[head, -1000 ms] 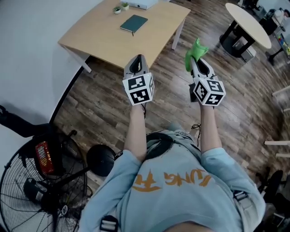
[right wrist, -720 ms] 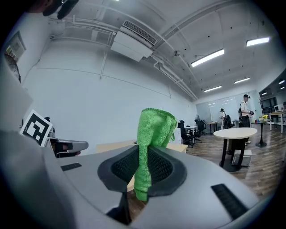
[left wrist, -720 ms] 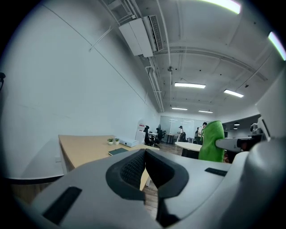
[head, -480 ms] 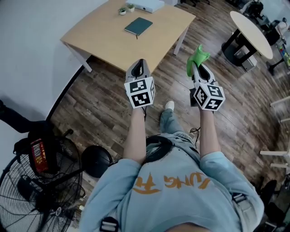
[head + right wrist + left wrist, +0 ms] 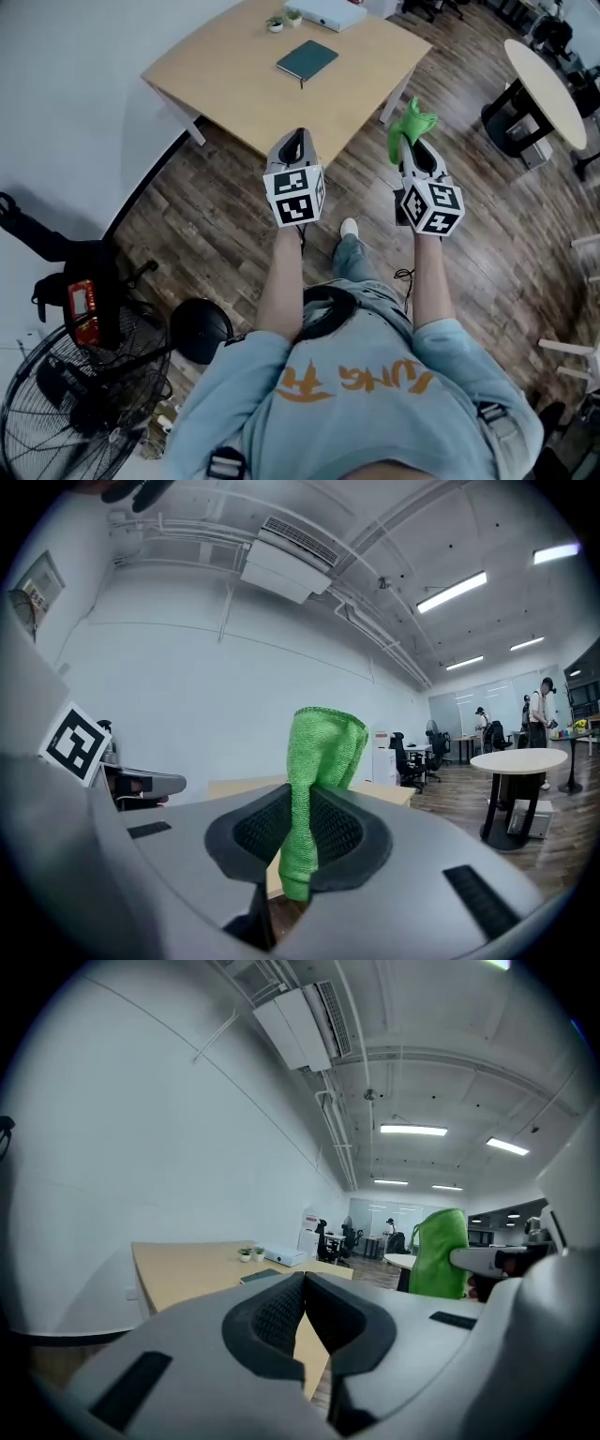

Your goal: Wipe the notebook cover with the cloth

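So I count two grippers (image 5: 297,139) (image 5: 413,142), one green cloth (image 5: 410,120), one notebook (image 5: 307,60) at 12 o'clock, two tables (image 5: 225,89) (image 5: 546,82), two potted plants (image 5: 275,24) (image 5: 293,16), one fan (image 5: 56,412) at 8.

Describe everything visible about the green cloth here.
The cloth is bright green with a fine looped, microfibre-like weave and a stitched edge. It is bunched into a narrow upright fold, clamped in the right gripper, its top sticking above the jaws and a short end hanging below. It is held in the air, touching nothing else.
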